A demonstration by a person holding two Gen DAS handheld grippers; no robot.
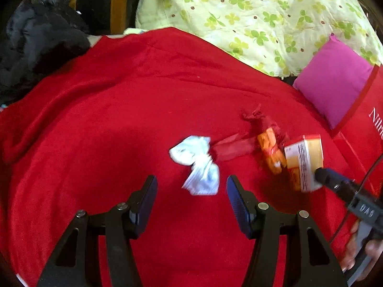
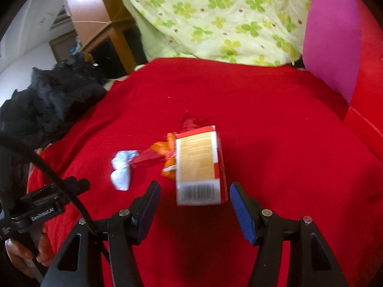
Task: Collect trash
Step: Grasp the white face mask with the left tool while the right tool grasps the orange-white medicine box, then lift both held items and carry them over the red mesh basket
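Note:
Trash lies on a red blanket point(image 1: 100, 124). A crumpled white tissue point(image 1: 196, 165) sits just ahead of my left gripper point(image 1: 191, 186), its near end between the open, empty jaws and clear of both pads. To its right lie a red wrapper point(image 1: 232, 148), an orange wrapper point(image 1: 271, 153) and a yellow-and-red carton point(image 1: 304, 162). In the right wrist view the carton point(image 2: 198, 165) lies flat with its barcode end between the jaws of my right gripper point(image 2: 195, 191), which is open and does not press on it. The tissue point(image 2: 122, 169) is left of it.
A black garment pile point(image 1: 40, 38) lies at the blanket's left edge. A green clover-print quilt point(image 1: 251, 19) and a magenta pillow point(image 1: 335, 83) border the far and right sides. Wooden furniture point(image 1: 115, 4) stands behind. A hand point(image 2: 21, 256) holds the left gripper.

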